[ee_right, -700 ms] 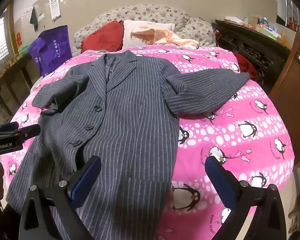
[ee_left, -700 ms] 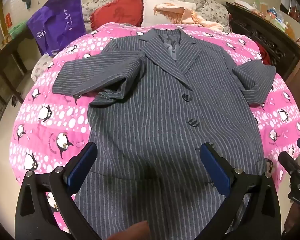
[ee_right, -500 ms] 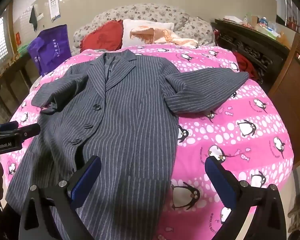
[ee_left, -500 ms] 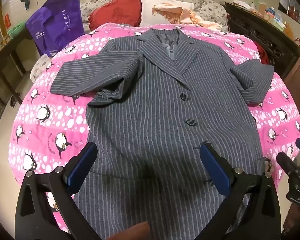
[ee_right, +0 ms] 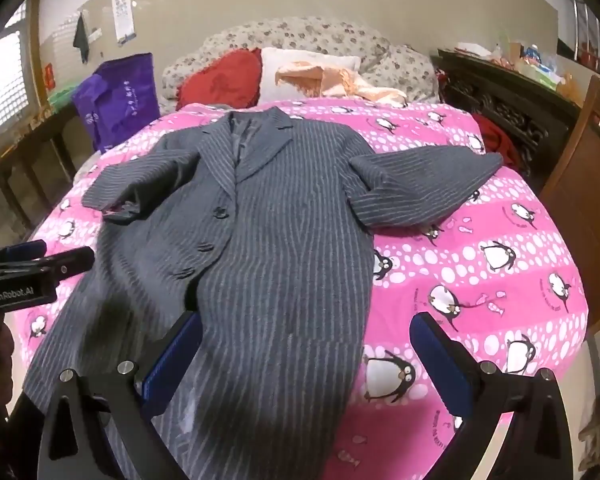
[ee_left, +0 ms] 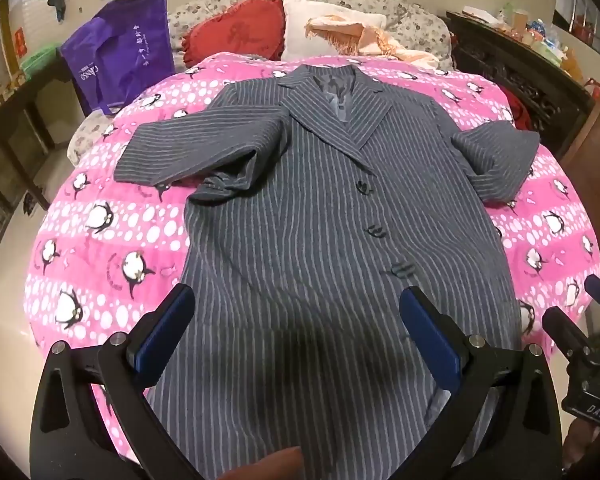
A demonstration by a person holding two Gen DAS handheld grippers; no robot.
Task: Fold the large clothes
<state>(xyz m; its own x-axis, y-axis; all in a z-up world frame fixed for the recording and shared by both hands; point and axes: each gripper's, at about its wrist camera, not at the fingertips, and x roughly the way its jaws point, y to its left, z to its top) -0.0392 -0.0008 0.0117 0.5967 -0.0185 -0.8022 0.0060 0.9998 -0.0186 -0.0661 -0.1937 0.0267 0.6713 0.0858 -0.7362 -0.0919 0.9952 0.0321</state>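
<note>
I hold my left gripper (ee_left: 296,328) and right gripper (ee_right: 306,354) side by side above the pinstriped coat's (ee_left: 332,240) hem, both spread wide, holding nothing.

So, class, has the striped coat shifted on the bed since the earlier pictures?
No: the striped coat has its cuff beside the same penguin on the pink quilt.

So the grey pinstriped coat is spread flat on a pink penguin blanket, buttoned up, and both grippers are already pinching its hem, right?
Not quite. The coat does lie flat and buttoned on the pink penguin blanket, but neither gripper is pinching it. The left wrist view shows the left gripper open above the cloth; the right wrist view shows the right gripper open too.
</note>
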